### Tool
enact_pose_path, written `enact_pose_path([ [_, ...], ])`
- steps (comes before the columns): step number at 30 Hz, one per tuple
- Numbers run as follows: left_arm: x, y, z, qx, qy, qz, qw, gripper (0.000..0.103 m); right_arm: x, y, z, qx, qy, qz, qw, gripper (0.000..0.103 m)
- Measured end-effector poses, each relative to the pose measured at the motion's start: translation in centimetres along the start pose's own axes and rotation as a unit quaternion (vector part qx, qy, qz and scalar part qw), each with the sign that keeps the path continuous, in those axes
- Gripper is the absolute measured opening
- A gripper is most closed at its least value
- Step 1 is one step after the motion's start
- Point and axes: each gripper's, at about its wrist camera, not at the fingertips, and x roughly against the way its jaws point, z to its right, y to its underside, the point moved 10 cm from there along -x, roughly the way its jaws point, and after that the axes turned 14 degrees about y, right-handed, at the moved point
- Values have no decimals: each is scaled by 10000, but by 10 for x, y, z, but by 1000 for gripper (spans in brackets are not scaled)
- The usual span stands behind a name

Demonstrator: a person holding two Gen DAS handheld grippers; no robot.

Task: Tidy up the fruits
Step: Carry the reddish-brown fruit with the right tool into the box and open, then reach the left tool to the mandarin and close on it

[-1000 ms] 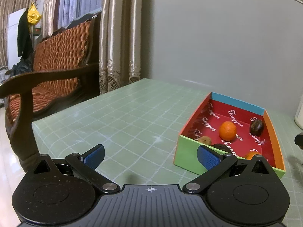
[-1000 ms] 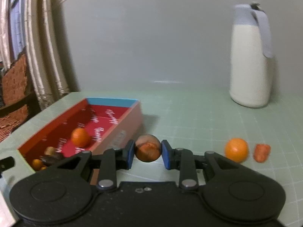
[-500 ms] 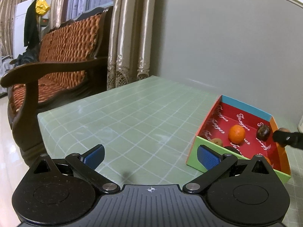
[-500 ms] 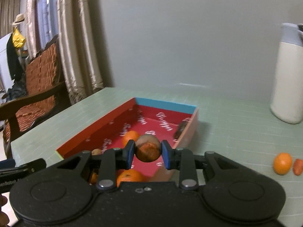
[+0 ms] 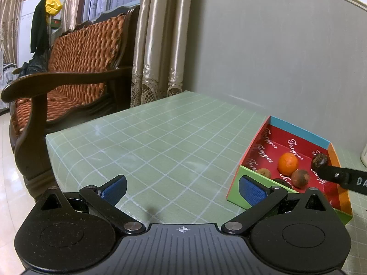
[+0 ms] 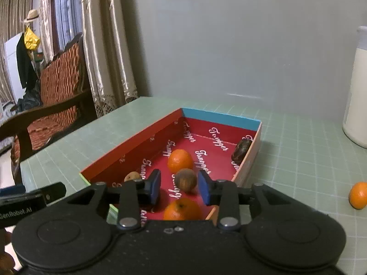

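Observation:
A red-lined cardboard box (image 6: 135,142) (image 5: 257,142) stands on the green grid table. Inside lie a brown round fruit (image 6: 185,180) (image 5: 300,177), two oranges (image 6: 180,160) (image 6: 182,209), a dark date-like fruit (image 6: 242,149) (image 5: 319,160) and a small brown fruit (image 6: 132,176). My right gripper (image 6: 179,186) hovers over the box, its jaws opening; the brown fruit lies below between them, free of the pads. My left gripper (image 5: 182,189) is open over bare table, left of the box, holding nothing.
One orange (image 6: 358,194) lies on the table right of the box. A white thermos jug (image 6: 356,87) stands at the back right. A wooden sofa (image 5: 68,68) and curtains (image 5: 160,41) are beyond the table's left edge.
My right gripper carried the brown fruit left from the table to above the box, then its jaws parted and the fruit dropped into the box. The left gripper stayed open.

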Motion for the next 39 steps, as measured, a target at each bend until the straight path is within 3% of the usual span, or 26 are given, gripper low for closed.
enact_pose_path([
  [6, -1, 1, 3, -16, 4, -9, 10000, 103, 7, -4, 13, -158, 51, 80, 9998, 44],
  [8, -1, 1, 5, -40, 12, -16, 10000, 103, 9, -4, 18, -189, 97, 123, 9997, 61],
  [10, -1, 1, 7, -69, 17, -20, 10000, 103, 14, -5, 25, -213, 158, 203, 9994, 70],
  [13, -1, 1, 11, -122, 14, -14, 9999, 103, 20, -6, 35, -216, 272, 297, 9990, 72],
  [16, 0, 1, 14, -143, 23, 10, 9999, 103, 25, -6, 47, -267, 388, 347, 9983, 82],
  [22, 1, 0, 32, -321, 152, 114, 9993, 103, 40, -1, 79, -258, 803, 538, 9950, 91],
  [29, 3, 2, 73, -831, 384, 270, 9954, 103, 56, 12, 139, -473, 1399, 735, 9863, 91],
  [32, 4, 4, 96, -1101, 553, 318, 9919, 103, 62, 21, 173, -678, 1795, 827, 9779, 100],
  [39, 8, 9, 151, -1563, 1101, 408, 9807, 103, 86, 41, 247, -1241, 2503, 907, 9559, 100],
])
